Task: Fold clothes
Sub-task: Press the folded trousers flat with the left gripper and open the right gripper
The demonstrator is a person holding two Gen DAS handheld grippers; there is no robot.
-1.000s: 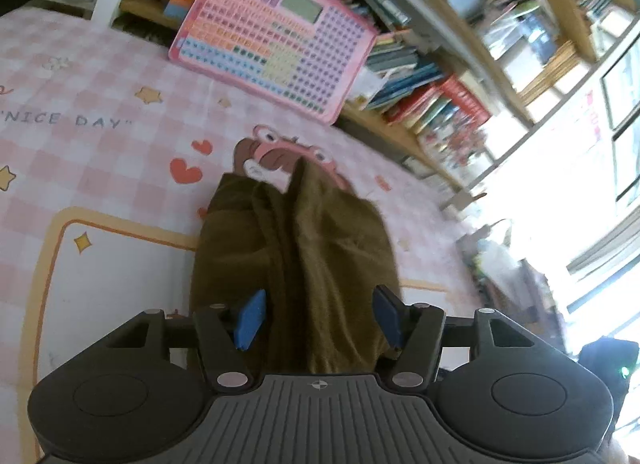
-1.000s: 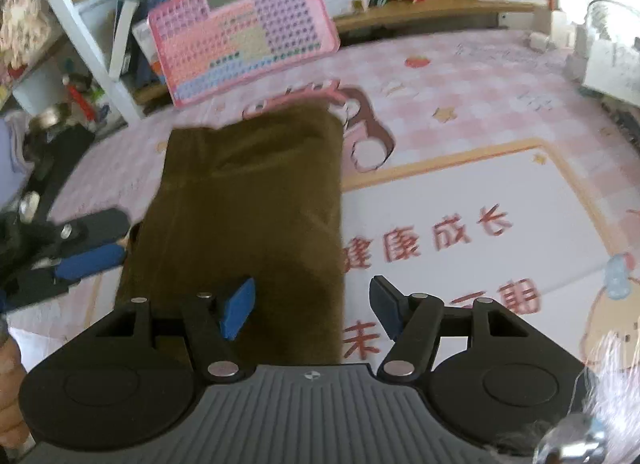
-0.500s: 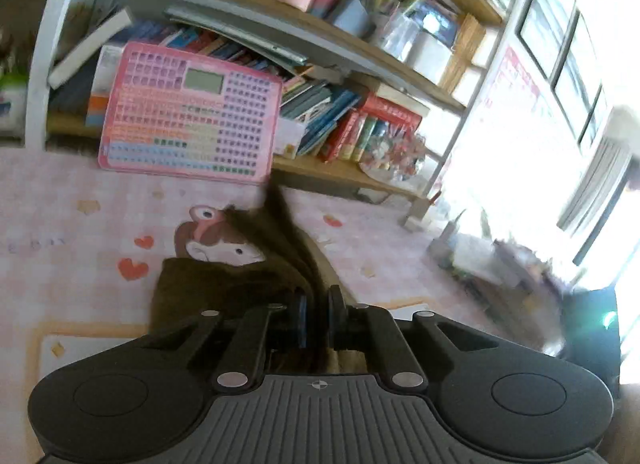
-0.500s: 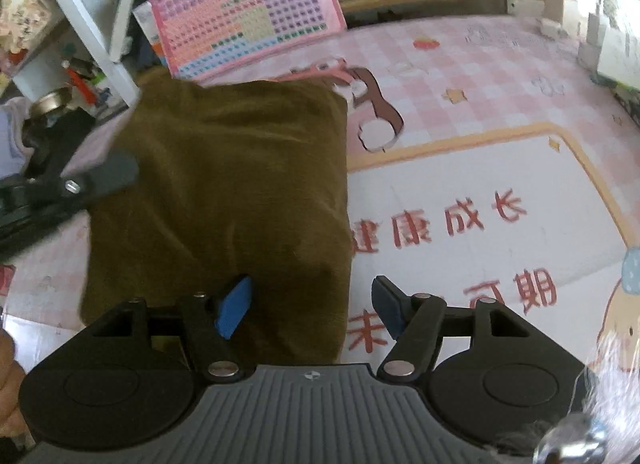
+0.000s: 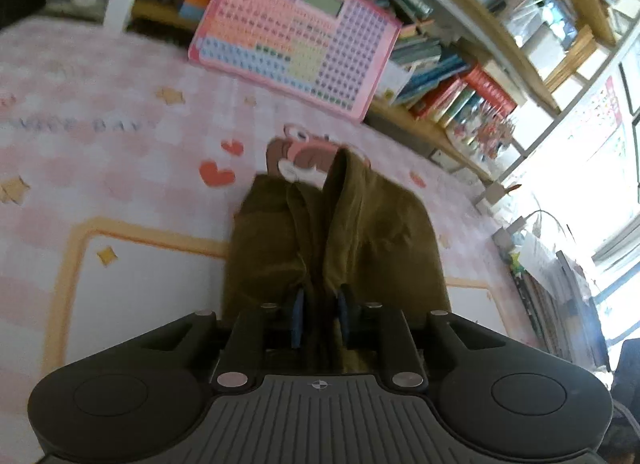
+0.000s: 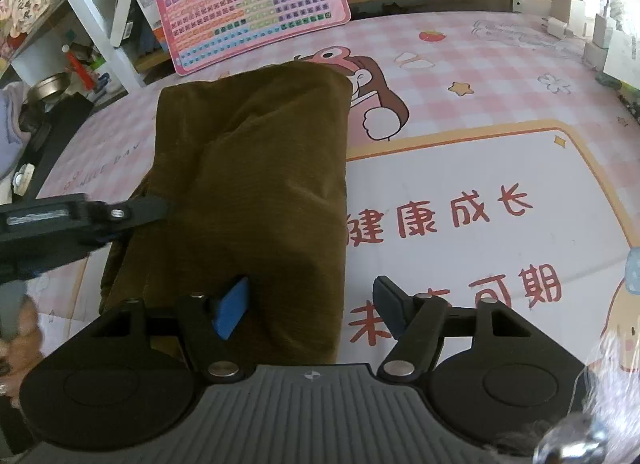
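Observation:
An olive-brown folded garment (image 6: 256,184) lies on the pink checked mat (image 6: 480,76). In the left wrist view the garment (image 5: 360,232) runs forward from the fingers in rumpled folds. My left gripper (image 5: 320,316) is shut on a fold at its near edge; it also shows in the right wrist view (image 6: 160,210) at the garment's left side. My right gripper (image 6: 310,304) is open, hovering over the garment's near right edge, with nothing between the fingers.
A pink toy keyboard board (image 6: 248,4) leans against the bookshelf (image 5: 460,76) beyond the garment. Chargers and a white box (image 6: 600,40) sit at the far right. A metal bowl (image 6: 46,86) and clutter stand at the left.
My left gripper closed on the garment's edge, lifted it and brought it back down. The garment now lies flatter and more spread. My right gripper stayed open and barely moved.

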